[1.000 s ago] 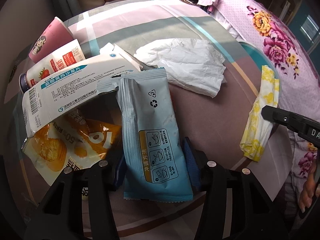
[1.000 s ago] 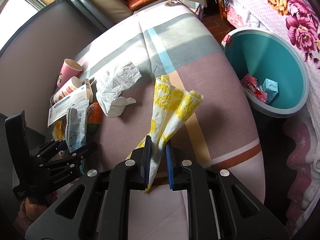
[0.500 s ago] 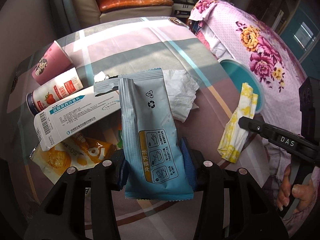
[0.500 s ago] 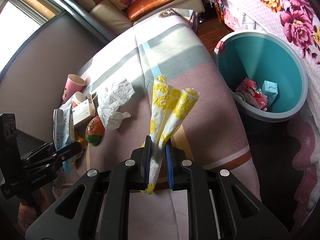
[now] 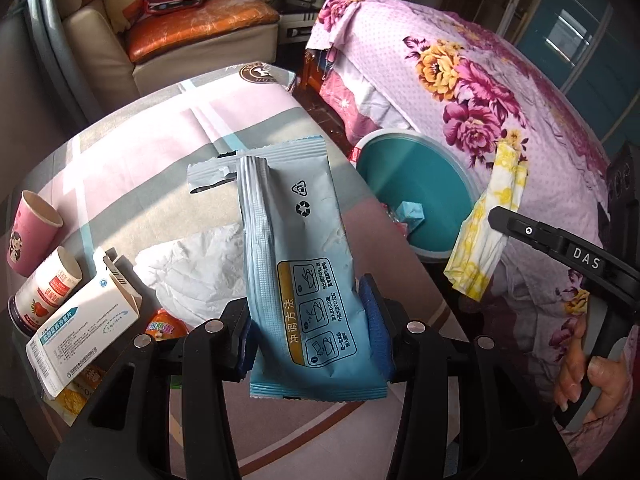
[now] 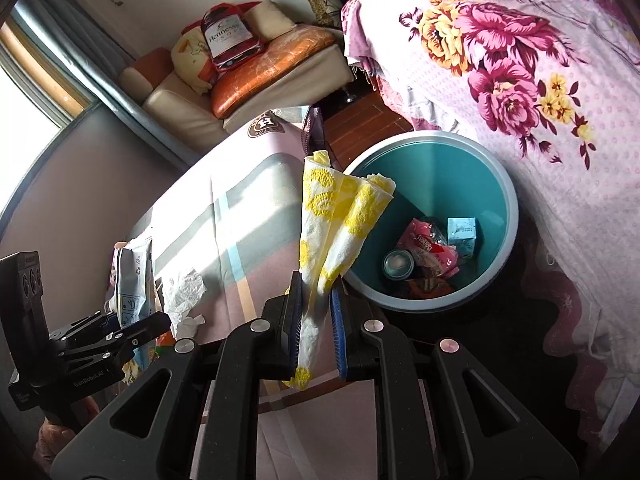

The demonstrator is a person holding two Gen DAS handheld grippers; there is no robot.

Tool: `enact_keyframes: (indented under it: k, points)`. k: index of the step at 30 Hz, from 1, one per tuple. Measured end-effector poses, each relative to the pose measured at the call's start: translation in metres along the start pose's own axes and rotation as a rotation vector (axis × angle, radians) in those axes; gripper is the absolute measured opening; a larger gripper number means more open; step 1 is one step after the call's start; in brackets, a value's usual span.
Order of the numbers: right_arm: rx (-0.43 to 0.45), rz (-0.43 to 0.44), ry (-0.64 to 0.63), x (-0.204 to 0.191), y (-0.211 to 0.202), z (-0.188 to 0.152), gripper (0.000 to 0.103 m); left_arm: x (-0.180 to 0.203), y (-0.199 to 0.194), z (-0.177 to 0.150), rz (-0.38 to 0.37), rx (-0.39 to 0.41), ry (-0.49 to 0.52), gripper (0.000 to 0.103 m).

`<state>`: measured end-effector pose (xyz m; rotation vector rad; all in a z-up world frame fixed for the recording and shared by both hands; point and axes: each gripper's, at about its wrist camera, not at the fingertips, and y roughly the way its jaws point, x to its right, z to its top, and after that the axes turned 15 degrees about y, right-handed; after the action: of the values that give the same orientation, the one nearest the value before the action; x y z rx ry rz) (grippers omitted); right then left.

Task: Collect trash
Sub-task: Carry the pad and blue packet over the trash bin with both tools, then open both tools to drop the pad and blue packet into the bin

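Orange snack bag [image 5: 76,394] mostly under white box [image 5: 80,332]; bin [image 5: 464,184] btm contents behind blue sachet [image 5: 300,264].

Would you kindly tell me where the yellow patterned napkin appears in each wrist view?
Left wrist: yellow patterned napkin at right, hanging from the right gripper.
Right wrist: napkin centre, clamped between the fingers.
Shared landmark: the teal bin just beyond it.

Each camera looks forward along its gripper's fingers, close over the table [image 5: 132,168]. Both views share the bin [image 6: 436,184] and the sofa [image 5: 100,40] at the top.
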<state>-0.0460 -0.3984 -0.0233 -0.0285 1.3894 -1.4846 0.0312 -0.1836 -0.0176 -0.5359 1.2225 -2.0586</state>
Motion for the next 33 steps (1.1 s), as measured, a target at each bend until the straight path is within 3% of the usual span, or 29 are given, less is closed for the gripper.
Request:
enact_keyframes:
  k: [6, 12, 28, 31, 33]
  points:
    - [0.069, -0.034, 0.056, 0.031, -0.017, 0.033, 0.013, 0.035, 0.024, 0.041, -0.036, 0.0, 0.077, 0.047]
    - [0.072, -0.071, 0.076, 0.046, -0.006, 0.046, 0.013, 0.055, 0.057, 0.07, -0.072, -0.024, 0.109, 0.047]
    - [0.034, -0.163, 0.106, 0.072, 0.028, 0.068, 0.013, 0.087, 0.117, 0.102, -0.121, -0.051, 0.18, 0.049]
    - [0.025, -0.176, 0.109, 0.075, 0.033, 0.07, 0.013, 0.086, 0.122, 0.104, -0.123, -0.056, 0.173, 0.057]
    - [0.019, -0.181, 0.112, 0.076, 0.036, 0.071, 0.013, 0.083, 0.123, 0.104, -0.12, -0.055, 0.161, 0.076]
